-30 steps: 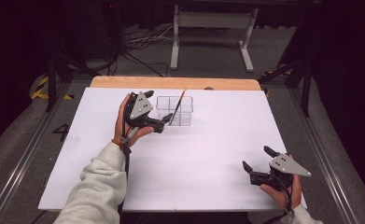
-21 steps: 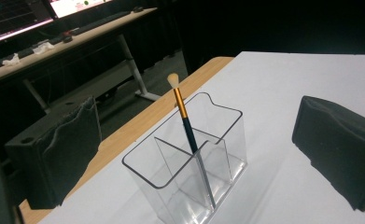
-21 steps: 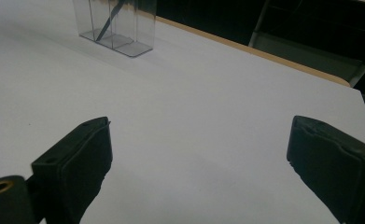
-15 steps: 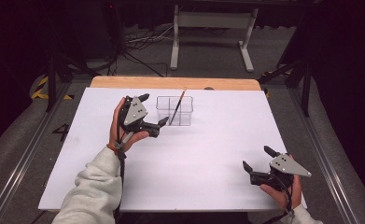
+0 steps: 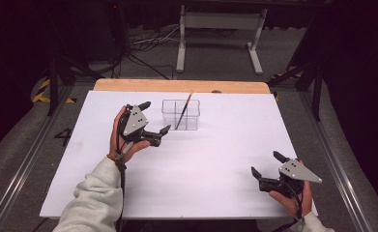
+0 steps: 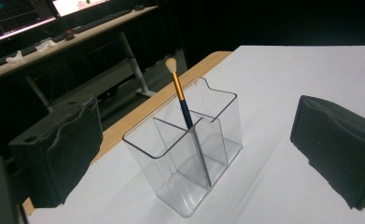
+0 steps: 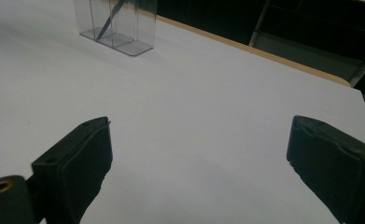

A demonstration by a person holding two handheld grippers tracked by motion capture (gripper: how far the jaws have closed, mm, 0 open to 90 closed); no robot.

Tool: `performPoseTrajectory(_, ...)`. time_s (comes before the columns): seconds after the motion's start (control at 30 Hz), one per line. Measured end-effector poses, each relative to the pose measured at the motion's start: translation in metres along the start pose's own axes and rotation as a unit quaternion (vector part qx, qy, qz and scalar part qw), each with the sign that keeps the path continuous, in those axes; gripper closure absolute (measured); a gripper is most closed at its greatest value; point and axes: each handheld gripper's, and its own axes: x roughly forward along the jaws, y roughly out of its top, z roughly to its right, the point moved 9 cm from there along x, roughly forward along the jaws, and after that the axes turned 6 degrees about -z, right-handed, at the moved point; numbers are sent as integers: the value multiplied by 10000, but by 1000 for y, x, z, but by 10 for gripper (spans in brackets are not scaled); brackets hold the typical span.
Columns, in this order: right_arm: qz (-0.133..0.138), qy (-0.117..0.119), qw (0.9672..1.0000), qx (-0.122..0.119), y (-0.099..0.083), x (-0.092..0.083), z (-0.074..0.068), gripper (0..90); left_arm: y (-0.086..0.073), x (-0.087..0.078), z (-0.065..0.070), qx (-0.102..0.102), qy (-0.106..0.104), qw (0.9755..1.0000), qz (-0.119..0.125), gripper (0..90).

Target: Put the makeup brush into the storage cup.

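Observation:
A clear plastic organiser (image 5: 180, 115) with divided compartments stands at the far middle of the white table (image 5: 215, 159). A brush (image 5: 183, 111) with an orange and dark handle leans in it, bristles up. In the left gripper view the organiser (image 6: 189, 154) and brush (image 6: 186, 116) sit just ahead between the wide-apart jaws. My left gripper (image 5: 154, 117) is open, a short way left of the organiser, holding nothing. My right gripper (image 5: 268, 164) is open and empty near the front right corner. The right gripper view shows the organiser (image 7: 117, 30) far off.
A wooden strip (image 5: 177, 86) runs along the table's far edge. Beyond it stands a metal stand (image 5: 220, 34) on the floor, with cables nearby. A desk with monitors (image 6: 54, 28) lies behind in the left gripper view.
My left gripper has drawn back to the left, away from the organiser, with the brush left standing inside. The right gripper has stayed put.

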Motion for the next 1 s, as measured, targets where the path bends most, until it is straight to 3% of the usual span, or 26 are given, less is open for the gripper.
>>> performPoseTrajectory(1.0,-2,-8,10000,-17,0,0,0,76,-12,-25,9,38,-25,9999,101,32)
